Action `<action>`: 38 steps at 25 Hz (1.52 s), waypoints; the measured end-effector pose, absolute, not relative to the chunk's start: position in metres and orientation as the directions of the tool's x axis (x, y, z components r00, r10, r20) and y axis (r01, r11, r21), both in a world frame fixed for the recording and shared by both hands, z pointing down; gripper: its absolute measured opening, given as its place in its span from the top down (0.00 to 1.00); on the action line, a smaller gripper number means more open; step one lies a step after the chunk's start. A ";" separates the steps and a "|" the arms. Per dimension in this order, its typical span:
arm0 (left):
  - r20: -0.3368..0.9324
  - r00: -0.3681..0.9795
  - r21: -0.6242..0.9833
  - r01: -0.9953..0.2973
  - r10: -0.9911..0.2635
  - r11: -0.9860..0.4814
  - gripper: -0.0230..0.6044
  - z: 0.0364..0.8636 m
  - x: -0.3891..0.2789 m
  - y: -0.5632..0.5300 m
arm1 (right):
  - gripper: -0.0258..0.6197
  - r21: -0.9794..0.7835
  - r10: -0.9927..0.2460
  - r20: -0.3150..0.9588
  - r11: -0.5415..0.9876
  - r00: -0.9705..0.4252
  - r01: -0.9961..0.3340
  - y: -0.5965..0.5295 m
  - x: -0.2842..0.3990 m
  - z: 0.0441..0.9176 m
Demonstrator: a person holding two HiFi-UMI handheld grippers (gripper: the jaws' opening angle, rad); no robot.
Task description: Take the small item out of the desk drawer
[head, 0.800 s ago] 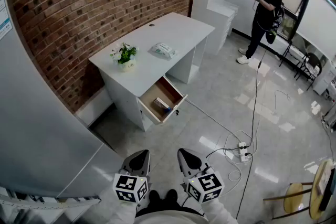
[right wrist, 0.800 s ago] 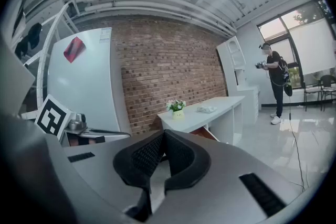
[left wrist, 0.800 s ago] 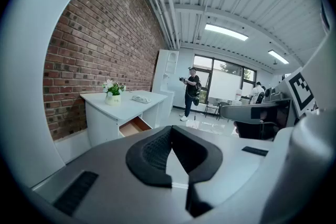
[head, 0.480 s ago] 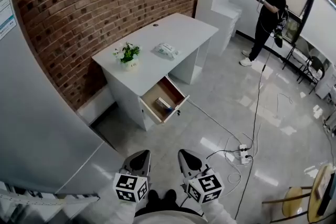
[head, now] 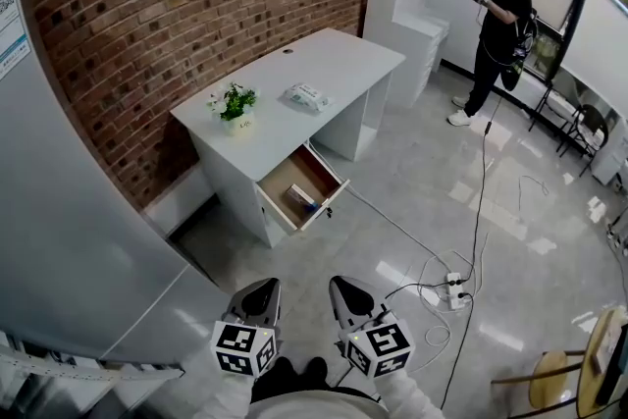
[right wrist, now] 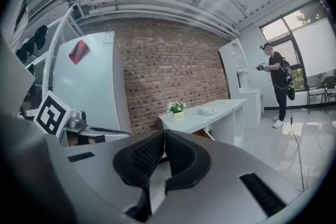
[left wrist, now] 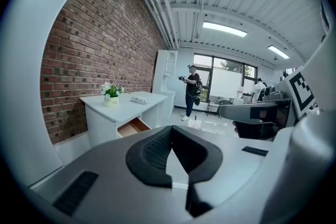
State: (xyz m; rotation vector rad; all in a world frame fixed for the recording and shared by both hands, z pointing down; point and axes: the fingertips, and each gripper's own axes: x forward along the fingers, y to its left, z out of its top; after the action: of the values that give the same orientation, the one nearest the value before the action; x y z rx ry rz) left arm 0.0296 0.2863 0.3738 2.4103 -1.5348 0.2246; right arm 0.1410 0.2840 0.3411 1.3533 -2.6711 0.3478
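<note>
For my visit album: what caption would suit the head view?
Left gripper and right gripper, both shut, face a white desk whose open drawer holds a small item.

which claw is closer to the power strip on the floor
Right. In the head view the right claw is left of the power strip, both claws well short of it; the left claw sits farther left.

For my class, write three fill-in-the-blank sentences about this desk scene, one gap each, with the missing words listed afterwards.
1. The white desk stands against a ___ wall.
2. Its drawer stands ___, showing a small item inside.
3. The left gripper and the right gripper are well short of the desk, and both have their jaws ___.
Missing words: brick; open; shut.
</note>
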 end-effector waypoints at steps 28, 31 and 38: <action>0.323 0.434 0.161 -0.901 -0.841 -0.403 0.94 0.397 0.053 0.213 | 0.69 -0.220 -0.724 0.307 0.578 -0.618 -0.786 0.214 0.155 0.381; 0.332 0.434 0.171 -0.901 -0.838 -0.399 0.94 0.405 0.046 0.190 | 0.68 -0.224 -0.712 0.330 0.578 -0.620 -0.784 0.193 0.148 0.391; 0.346 0.443 0.192 -0.896 -0.827 -0.400 0.94 0.420 0.023 0.123 | 0.67 -0.225 -0.687 0.365 0.591 -0.629 -0.775 0.124 0.117 0.407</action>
State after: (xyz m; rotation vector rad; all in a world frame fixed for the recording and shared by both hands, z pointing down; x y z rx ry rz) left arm 0.0226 0.1231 0.4204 2.3521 -1.4682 0.2778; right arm 0.1169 0.1244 0.4072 1.2080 -2.5811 0.5362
